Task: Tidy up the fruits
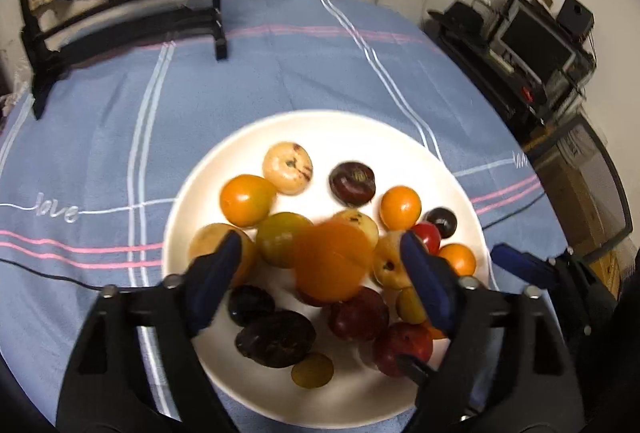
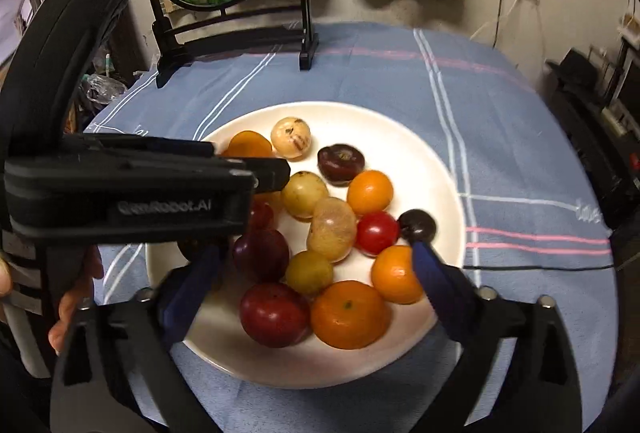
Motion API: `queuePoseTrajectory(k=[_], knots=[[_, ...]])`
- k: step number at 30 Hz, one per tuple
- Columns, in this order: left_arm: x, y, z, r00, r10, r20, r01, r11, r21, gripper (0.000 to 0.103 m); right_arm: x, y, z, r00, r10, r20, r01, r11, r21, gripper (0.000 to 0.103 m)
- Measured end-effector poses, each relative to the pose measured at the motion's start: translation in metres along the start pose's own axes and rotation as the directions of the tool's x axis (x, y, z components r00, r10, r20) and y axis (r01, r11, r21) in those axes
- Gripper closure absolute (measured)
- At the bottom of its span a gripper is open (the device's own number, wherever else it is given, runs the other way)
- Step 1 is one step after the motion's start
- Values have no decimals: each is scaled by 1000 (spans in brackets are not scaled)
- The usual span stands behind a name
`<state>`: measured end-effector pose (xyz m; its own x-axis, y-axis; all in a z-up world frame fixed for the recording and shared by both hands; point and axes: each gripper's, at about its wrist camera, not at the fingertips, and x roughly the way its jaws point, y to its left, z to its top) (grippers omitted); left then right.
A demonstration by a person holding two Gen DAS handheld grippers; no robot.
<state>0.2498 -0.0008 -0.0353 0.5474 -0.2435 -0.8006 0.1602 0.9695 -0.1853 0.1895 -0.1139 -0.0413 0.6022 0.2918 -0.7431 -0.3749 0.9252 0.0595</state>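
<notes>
Blurred orange fruit [image 1: 332,261] between spread left fingers [image 1: 218,269], plate [image 1: 400,137] partly hidden

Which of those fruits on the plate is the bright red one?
The small cherry tomato, glossy bright red, lying between the dark plum and the pale translucent fruit. The other reddish fruits are duller maroon.

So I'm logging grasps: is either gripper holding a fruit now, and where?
No. The left gripper and right gripper stand open above the plate; neither's pads press any fruit.
</notes>
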Motion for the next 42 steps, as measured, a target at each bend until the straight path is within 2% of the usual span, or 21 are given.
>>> queuePoseTrajectory(k=[5,7,11,16,17,20,24,27,35,42], knots=[[-25,-2,-10,1000,16,22,-16,1000,2,10,-11,5,-9,999,10,-35,-10,1000,-1,4],[-38,-4,-20,997,50,51,-51,999,12,5,-19,8,-17,999,-1,-42,1,1000,-8,3],[-75,-8,-53,975,167,148,-170,986,3,3,-34,11,-35,998,-30,-47,31,999,22,1],[-110,-8,-92,945,251,211,-249,968,-35,2,-55,20,-52,993,-110,-30,111,994,25,1],[-116,-9,-102,942,256,216,-253,967,-41,2,-59,22,-56,991,-127,-32,128,991,29,1],[-129,-10,-122,953,221,209,-215,975,-52,2,-68,24,-64,989,-142,-35,144,988,48,1],[-138,-14,-142,941,268,208,-264,963,-45,2,-78,23,-72,988,-151,-35,153,985,75,1],[-142,-15,-150,939,276,205,-273,961,-44,2,-84,26,-78,988,-149,-32,151,985,88,1],[-155,-8,-163,937,278,211,-269,961,-71,2,-96,40,-82,986,-168,-10,168,984,59,1],[-156,-7,-162,937,280,210,-270,960,-74,2,-97,41,-82,986,-167,-6,167,984,57,1]])
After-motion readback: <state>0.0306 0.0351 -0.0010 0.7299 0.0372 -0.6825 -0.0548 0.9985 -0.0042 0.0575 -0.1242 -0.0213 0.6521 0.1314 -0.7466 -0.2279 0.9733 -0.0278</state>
